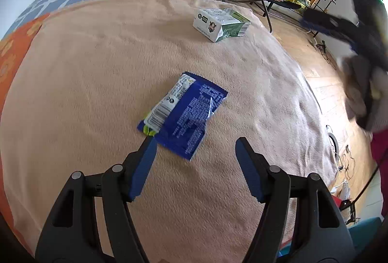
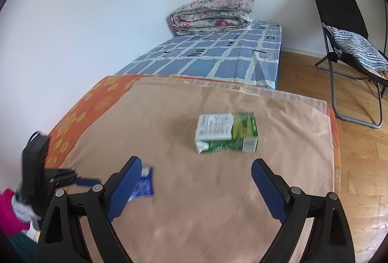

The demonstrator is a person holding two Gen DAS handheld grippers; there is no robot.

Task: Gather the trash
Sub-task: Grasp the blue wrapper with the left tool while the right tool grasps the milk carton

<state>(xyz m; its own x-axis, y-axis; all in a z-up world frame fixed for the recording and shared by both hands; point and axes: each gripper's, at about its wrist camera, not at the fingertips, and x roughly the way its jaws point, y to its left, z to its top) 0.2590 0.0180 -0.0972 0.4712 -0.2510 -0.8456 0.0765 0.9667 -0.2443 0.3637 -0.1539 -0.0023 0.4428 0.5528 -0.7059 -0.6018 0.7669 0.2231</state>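
On the bed's peach blanket (image 1: pixel 97 69): milk carton (image 2: pixel 226 133) on its side, far end; blue wrapper (image 1: pixel 186 115), flat. Left tongs (image 1: pixel 195 149) and right tongs (image 2: pixel 196 172) released, empty. Step: approach; next, straddle, clench.

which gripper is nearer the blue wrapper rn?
Left. The left gripper hovers open at the wrapper; the right gripper, also open, faces the carton, wrapper off to its left.
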